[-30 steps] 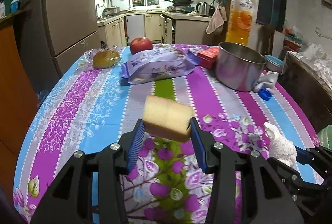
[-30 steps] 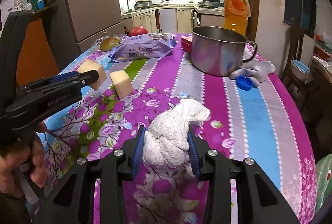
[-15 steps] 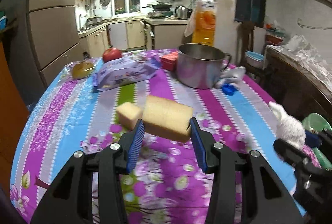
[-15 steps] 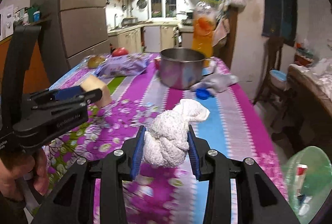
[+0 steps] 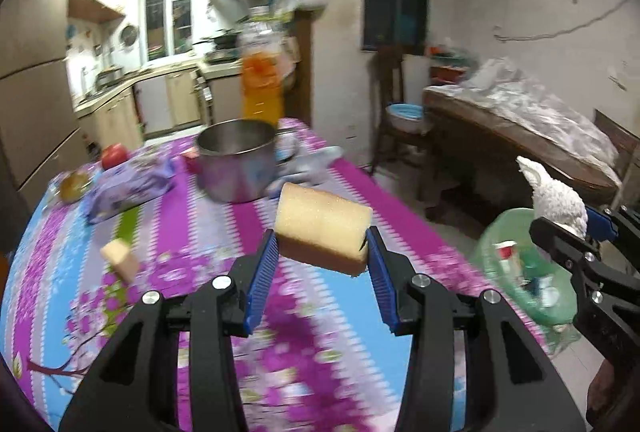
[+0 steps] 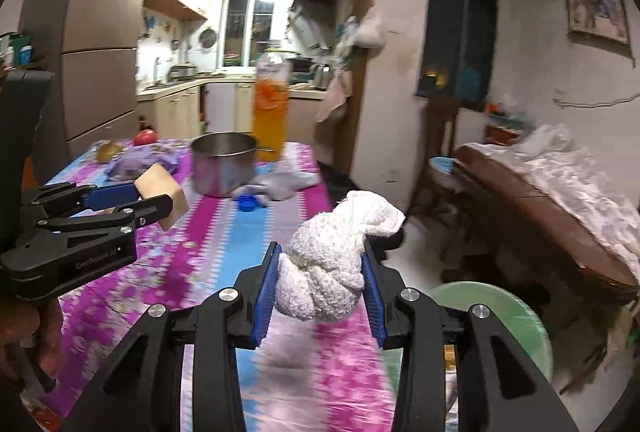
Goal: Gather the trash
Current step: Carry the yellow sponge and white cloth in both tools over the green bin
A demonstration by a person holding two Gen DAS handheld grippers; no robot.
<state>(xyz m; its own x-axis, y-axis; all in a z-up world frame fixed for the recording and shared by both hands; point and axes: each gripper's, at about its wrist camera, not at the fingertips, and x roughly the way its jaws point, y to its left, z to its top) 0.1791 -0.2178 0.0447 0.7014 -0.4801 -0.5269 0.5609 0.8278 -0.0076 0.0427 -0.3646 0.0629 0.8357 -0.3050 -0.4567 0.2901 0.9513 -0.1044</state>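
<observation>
Two pieces of trash are in the air at once above the floral purple-and-blue tabletop (image 5: pixel 208 216). The left gripper (image 5: pixel 321 256) pinches a rectangular yellow foam sponge block (image 5: pixel 322 228) by its two short ends, its blue pads pressed flat against the foam; the block sits level between them, clear of the cloth below. The right gripper (image 6: pixel 322 282) is clamped on a balled-up white terry rag (image 6: pixel 332 260), which bulges out above and ahead of the pads. Past the tabletop's near right edge stands a translucent green plastic bin (image 5: pixel 516 232) on the floor, with scraps already inside; in the left view the rag hangs roughly over its rim.

Both loads look light and soft. The sponge should squash before it slips, so a hold across the ends seems sound. The rag is limp and could sag or shed a loose tail, so a bite on its thick knotted middle is the safer hold.

A smaller yellow sponge cube (image 5: pixel 120 260) lies on the tabletop to the left, not yet collected. Farther back stand a steel pot (image 5: pixel 236 164), an orange drink bottle (image 5: pixel 262 80), a purple snack packet (image 5: pixel 128 188) and a red apple (image 5: pixel 114 156).
</observation>
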